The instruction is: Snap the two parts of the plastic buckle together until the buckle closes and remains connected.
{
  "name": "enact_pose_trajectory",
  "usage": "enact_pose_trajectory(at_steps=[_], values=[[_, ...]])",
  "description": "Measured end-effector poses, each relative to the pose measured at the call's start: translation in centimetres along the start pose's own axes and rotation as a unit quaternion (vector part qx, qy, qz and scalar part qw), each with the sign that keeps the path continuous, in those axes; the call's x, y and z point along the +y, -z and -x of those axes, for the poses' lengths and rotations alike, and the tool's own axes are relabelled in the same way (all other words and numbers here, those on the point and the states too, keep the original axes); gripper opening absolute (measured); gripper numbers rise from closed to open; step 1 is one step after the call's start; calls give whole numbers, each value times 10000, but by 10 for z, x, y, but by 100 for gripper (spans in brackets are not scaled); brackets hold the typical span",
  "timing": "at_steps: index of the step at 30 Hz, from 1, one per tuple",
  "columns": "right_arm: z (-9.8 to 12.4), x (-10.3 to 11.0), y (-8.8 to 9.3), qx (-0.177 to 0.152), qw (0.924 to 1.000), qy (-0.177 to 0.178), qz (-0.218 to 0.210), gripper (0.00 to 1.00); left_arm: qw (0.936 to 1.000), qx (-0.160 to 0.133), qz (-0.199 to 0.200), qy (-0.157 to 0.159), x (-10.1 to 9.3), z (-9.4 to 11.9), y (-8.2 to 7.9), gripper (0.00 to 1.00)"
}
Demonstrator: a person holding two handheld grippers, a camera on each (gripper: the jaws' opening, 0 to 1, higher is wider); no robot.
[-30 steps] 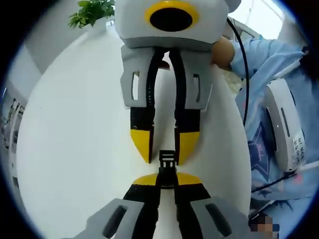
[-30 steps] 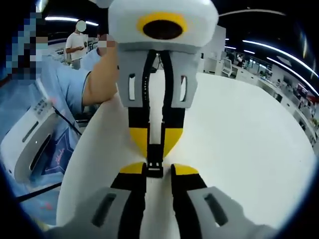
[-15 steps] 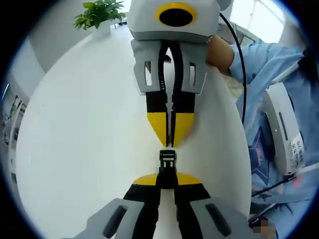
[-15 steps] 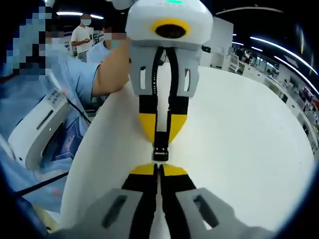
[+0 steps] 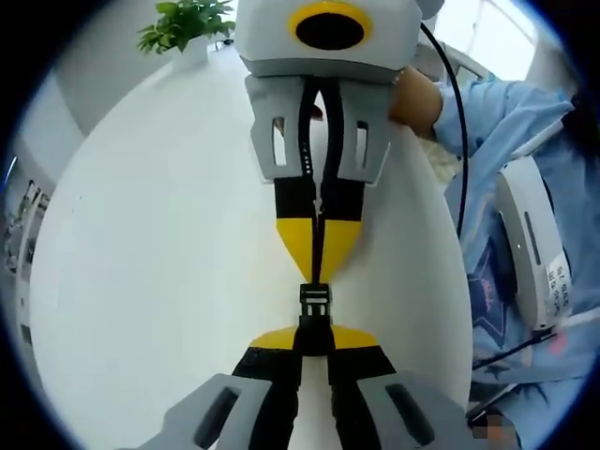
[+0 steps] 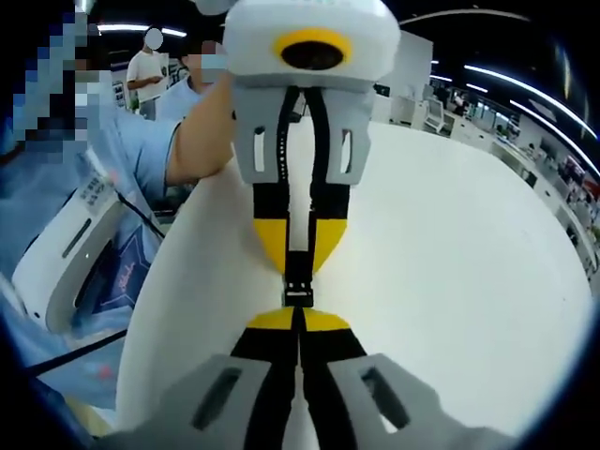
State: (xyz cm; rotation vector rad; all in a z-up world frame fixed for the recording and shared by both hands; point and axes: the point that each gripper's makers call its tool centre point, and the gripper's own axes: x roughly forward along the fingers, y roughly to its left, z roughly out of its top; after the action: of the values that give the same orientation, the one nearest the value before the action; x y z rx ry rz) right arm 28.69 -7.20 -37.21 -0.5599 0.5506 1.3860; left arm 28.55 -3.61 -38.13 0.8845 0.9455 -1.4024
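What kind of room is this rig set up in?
Probably an open lab or workshop floor: long ceiling light strips over rows of benches and equipment, a broad white table as the work surface, and a potted plant at its far edge.

A broad white table [image 5: 159, 262] is spreading under both views, with a green potted plant [image 5: 184, 21] sitting at its far edge. Long ceiling lights [image 6: 525, 80] are glowing over a dim hall behind, where what may be workbenches [image 6: 450, 117] are standing in rows.
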Motion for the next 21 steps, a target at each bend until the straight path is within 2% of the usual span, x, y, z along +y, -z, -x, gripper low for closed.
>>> enact_pose_trajectory(at_steps=[6, 14, 21], values=[[-2, 3, 2, 31, 9999, -66, -79, 0, 9999, 0, 147, -37, -4, -1, -1, 8], [-4, 1, 1, 96, 9999, -33, -31, 0, 9999, -17, 92, -52, 1, -2, -6, 8], [-7, -1, 0, 108, 9999, -36, -19, 0, 9999, -10, 93, -36, -3, -5, -3, 8]])
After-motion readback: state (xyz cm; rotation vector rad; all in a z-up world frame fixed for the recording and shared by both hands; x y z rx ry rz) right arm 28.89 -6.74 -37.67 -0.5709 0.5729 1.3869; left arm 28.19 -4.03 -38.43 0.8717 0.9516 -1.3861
